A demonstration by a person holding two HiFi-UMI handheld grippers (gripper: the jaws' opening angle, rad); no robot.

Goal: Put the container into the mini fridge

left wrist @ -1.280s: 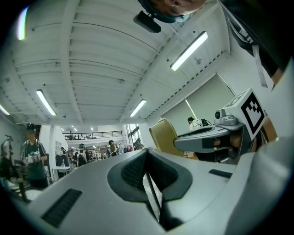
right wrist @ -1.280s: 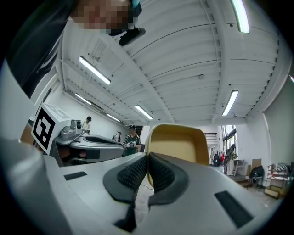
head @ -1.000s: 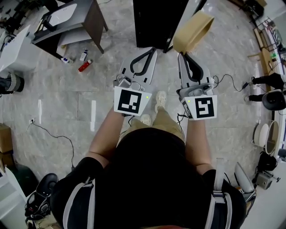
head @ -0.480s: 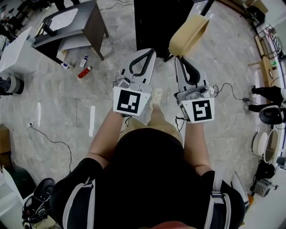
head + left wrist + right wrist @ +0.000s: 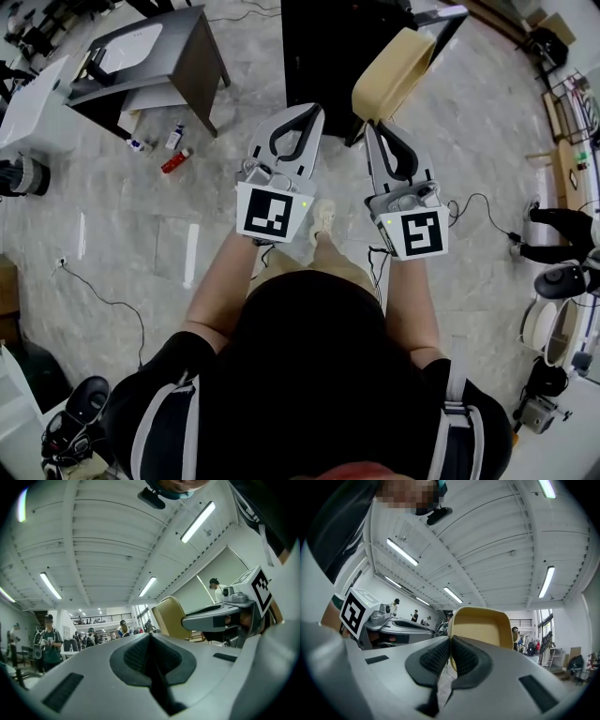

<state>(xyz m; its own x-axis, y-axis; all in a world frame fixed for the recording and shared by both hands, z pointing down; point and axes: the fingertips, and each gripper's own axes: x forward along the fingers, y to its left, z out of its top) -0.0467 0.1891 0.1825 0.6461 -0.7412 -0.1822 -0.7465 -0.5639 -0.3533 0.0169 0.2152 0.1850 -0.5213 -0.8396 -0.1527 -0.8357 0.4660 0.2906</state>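
Two grippers side by side, just in front of the black fridge (image 5: 328,56). Left gripper (image 5: 150,637) shut tight, with nothing inside. Right gripper (image 5: 451,639) pinched on the rim of one tan container (image 5: 480,625). Container up in the air, tilted, by the fridge's right front corner; hard to tell if touching the fridge. One grey table (image 5: 155,56) left of the fridge. Three small bottles (image 5: 175,161) on the floor beside that table, well left of the fridge.
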